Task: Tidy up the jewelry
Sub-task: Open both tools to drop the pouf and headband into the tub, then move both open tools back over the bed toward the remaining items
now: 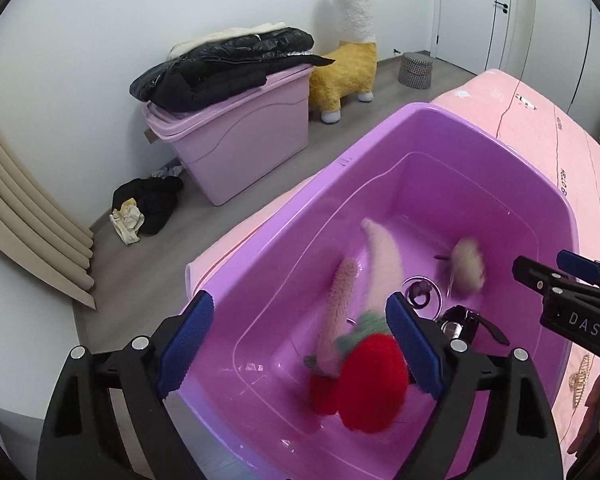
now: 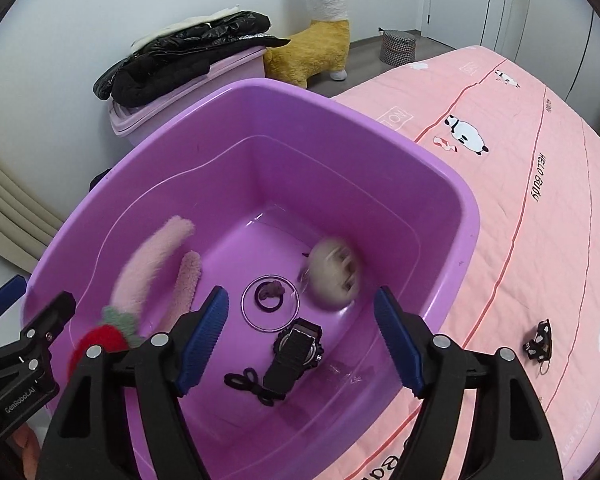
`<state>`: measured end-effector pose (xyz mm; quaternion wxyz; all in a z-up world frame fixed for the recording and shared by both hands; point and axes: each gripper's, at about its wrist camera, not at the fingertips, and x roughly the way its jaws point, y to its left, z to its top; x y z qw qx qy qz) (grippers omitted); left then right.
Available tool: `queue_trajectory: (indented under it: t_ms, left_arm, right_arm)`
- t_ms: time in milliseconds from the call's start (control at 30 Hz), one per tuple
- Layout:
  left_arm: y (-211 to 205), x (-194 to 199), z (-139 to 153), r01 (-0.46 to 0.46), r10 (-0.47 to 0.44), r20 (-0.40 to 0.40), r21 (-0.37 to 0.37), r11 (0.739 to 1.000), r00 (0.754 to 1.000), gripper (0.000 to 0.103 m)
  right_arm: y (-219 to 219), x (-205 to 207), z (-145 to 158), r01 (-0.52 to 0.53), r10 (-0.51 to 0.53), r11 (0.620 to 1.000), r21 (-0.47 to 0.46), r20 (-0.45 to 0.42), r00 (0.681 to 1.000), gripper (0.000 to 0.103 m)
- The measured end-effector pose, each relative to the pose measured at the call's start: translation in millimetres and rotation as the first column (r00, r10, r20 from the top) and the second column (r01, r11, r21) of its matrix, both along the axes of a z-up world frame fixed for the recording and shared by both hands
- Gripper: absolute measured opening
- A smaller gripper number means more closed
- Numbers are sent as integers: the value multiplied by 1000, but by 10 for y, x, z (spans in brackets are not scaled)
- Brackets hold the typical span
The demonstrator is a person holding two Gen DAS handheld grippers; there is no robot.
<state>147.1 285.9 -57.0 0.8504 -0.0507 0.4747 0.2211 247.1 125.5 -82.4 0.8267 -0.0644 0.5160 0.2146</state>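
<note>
My right gripper (image 2: pixel 300 336) is spread wide and empty over the purple bin (image 2: pixel 452 184); my left gripper (image 1: pixel 300 344) is also spread, holding nothing, above the red plush hair piece (image 1: pixel 370 384). The next thing to collect, I judge, is the small black bow clip (image 2: pixel 538 340) on the pink bedspread (image 2: pixel 520 200), outside the bin, just right of my right fingers, so that hand is nearer.
</note>
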Motion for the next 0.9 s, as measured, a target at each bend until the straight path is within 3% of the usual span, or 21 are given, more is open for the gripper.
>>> queue_trajectory:
  t_ms: [400, 900]
  left_arm:
    - [-30, -55, 55, 4, -4, -1, -16, 1000, 1000, 86]
    - [-276, -224, 315, 42, -42, 52, 1, 999, 998, 87]
  right_arm:
    - [-161, -47, 52, 17, -17, 999, 31, 0, 1000, 72]
    - [-514, -360, 361, 42, -48, 993, 112, 53, 997, 72]
